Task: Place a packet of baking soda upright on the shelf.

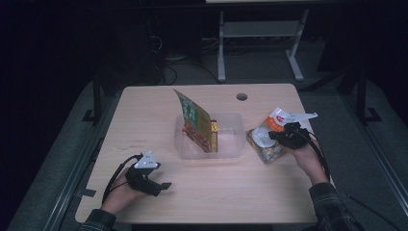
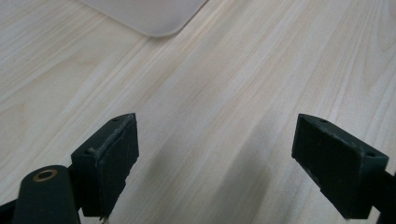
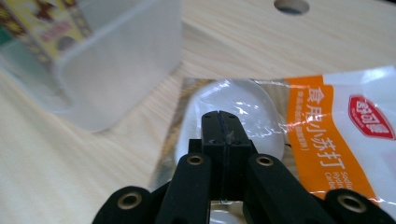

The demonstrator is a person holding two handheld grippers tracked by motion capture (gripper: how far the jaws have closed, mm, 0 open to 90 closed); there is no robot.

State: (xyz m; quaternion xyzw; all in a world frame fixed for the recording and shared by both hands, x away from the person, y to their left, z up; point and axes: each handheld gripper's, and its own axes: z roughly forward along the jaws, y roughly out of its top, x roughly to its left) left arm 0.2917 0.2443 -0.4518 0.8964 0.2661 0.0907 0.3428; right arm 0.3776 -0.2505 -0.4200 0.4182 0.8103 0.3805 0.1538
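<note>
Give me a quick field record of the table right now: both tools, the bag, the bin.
left tool: jaws wide open, nothing between them, low over bare wood
right tool: jaws shut together, tips over the bag
bag: clear pouch with orange and white label, lying flat on the table right of the bin; whether film is pinched, cannot tell
bin: clear plastic, mid-table, holding a green packet leaning upright
table: light wood, round hole at far edge

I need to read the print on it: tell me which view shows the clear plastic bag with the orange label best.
The right gripper view: the clear plastic bag with the orange label lies close up, its print sharp, behind the shut jaws. The high view shows it small, right of the translucent plastic tub. The left gripper view faces bare tabletop.
</note>
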